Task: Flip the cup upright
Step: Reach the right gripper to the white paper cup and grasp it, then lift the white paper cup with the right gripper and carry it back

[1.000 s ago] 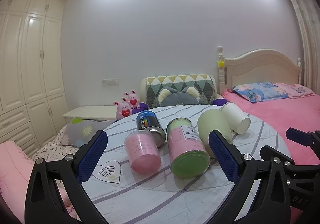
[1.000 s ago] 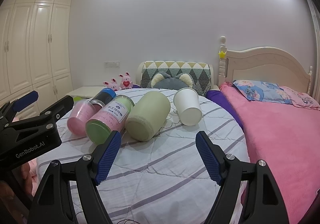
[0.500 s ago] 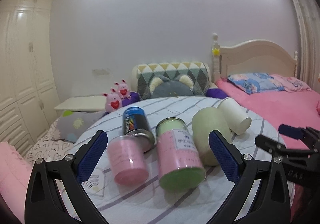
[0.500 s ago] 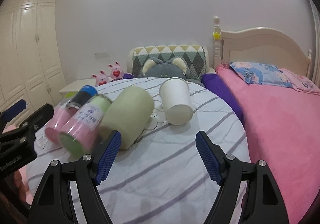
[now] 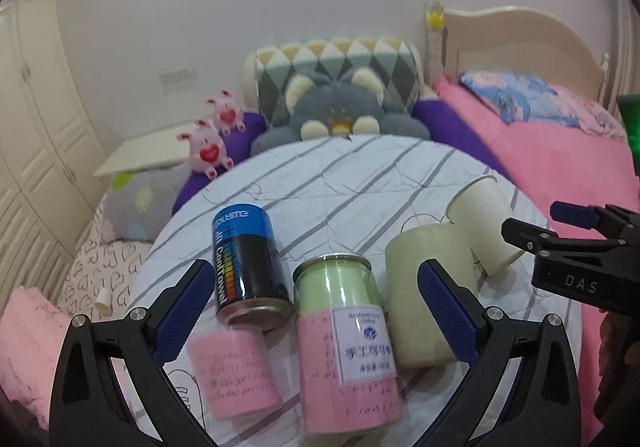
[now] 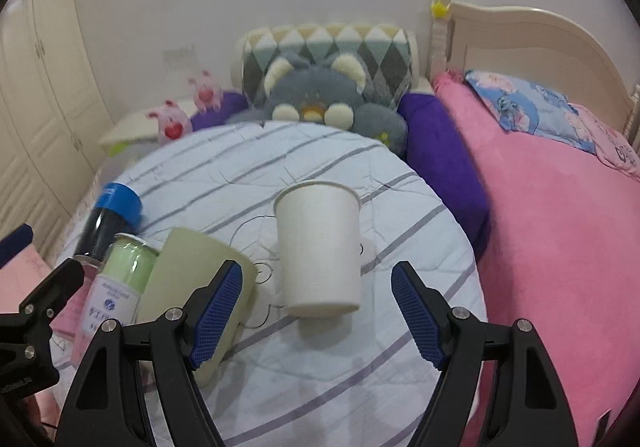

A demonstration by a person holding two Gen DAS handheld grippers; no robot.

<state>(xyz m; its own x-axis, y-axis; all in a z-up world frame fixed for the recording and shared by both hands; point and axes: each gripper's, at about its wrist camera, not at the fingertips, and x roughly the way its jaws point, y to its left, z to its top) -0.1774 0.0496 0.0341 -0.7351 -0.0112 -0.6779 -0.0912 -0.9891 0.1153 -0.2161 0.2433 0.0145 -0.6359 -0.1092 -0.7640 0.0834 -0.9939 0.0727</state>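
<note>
Covering a round table, a pale striped cloth (image 6: 320,375) carries five containers lying on their sides, all ahead of two black claws with blue ribbed pads. The right claw (image 6: 316,315) hangs wide open and empty, and the white paper cup (image 6: 318,247) lies on the cloth just beyond the gap between its fingers, base toward the claw and open rim pointing away. To the left of that claw, touching its left pad in the view, lies a pale green cylindrical cup (image 6: 192,279). The left claw (image 5: 312,307) is also spread open, holding nothing; between its fingers lies a clear glass jar of green contents with a pink wrap and a white label (image 5: 348,343) printed in small characters too blurred to read. Left of it rest a black-and-blue metal can (image 5: 248,267) lettered "CoolTowel", and nearer the claw, a pink-wrapped jar (image 5: 232,375). The right claw's black body, seen from the left camera, bears "DAS". Two pink pig plush toys (image 5: 210,145) sit beyond the table.
</note>
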